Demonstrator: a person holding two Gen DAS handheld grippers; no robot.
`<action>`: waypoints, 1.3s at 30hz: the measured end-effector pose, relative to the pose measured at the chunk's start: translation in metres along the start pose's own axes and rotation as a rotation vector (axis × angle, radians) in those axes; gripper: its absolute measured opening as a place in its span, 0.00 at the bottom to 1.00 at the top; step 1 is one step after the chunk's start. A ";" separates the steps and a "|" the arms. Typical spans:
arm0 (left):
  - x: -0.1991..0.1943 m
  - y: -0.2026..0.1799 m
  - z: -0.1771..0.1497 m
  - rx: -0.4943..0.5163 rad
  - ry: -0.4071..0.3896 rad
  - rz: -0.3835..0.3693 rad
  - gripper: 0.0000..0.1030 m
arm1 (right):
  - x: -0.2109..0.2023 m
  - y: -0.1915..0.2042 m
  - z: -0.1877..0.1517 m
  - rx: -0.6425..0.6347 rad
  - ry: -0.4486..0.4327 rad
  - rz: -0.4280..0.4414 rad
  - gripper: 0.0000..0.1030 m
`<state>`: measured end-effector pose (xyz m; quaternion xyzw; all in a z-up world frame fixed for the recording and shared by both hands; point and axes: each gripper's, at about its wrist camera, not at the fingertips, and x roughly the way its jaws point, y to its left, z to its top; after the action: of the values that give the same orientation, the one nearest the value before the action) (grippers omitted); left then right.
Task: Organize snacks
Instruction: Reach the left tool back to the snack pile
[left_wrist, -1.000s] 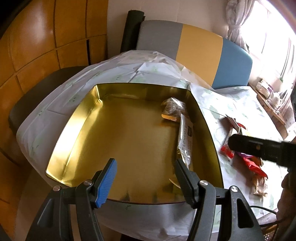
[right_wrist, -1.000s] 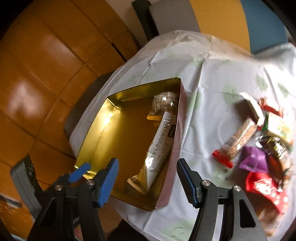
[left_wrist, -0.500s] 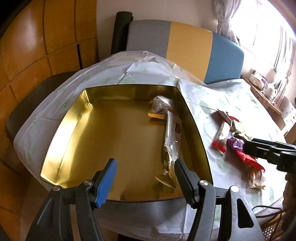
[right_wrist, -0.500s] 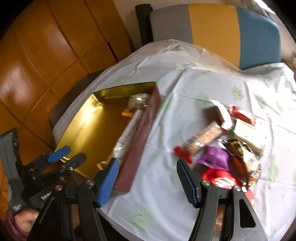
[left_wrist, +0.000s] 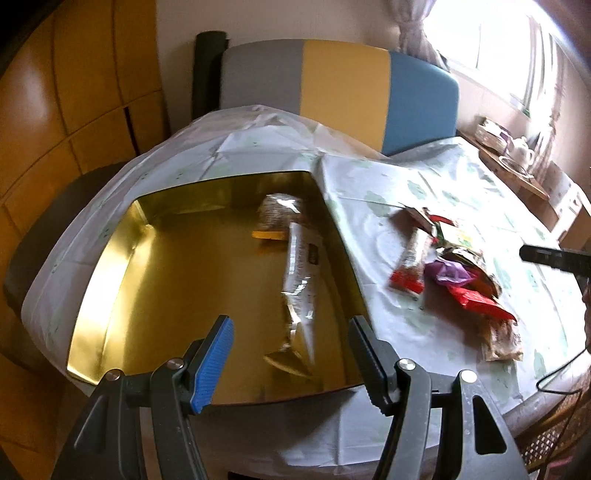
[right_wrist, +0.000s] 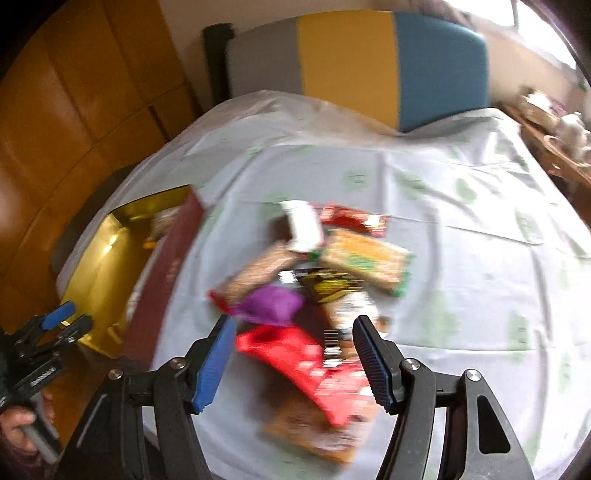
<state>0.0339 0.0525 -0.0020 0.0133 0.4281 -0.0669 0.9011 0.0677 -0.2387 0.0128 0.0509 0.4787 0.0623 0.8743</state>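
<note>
A gold tin box (left_wrist: 155, 280) lies on the table at the left; it also shows in the right wrist view (right_wrist: 99, 266). Inside it lie a long silver snack packet (left_wrist: 301, 280) and a small brown packet (left_wrist: 277, 210). My left gripper (left_wrist: 291, 358) is open and empty over the tin's near edge. A pile of loose snacks (right_wrist: 314, 280) lies on the cloth: a red packet (right_wrist: 306, 362), a purple one (right_wrist: 271, 304), a green-edged one (right_wrist: 364, 260). My right gripper (right_wrist: 295, 358) is open and empty above the red packet.
A white patterned tablecloth (right_wrist: 461, 240) covers the table. A grey, yellow and blue chair back (left_wrist: 340, 92) stands behind it. Wooden panels (left_wrist: 74, 92) line the left. A side shelf with a teapot (left_wrist: 521, 147) is at the far right.
My right gripper has swung right from over the tin to over the snack pile. My left gripper has drifted slightly; the tin now sits more to the left in its view.
</note>
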 end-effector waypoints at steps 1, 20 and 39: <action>0.000 -0.003 0.001 0.010 0.000 -0.003 0.63 | -0.003 -0.013 0.000 0.019 -0.004 -0.021 0.65; 0.020 -0.111 0.002 0.221 0.140 -0.333 0.77 | -0.001 -0.130 -0.012 0.399 0.014 -0.097 0.72; 0.053 -0.127 -0.013 0.109 0.358 -0.384 0.65 | 0.001 -0.127 -0.013 0.385 0.026 -0.104 0.77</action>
<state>0.0398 -0.0782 -0.0470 -0.0079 0.5711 -0.2563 0.7798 0.0650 -0.3639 -0.0136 0.1916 0.4950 -0.0752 0.8442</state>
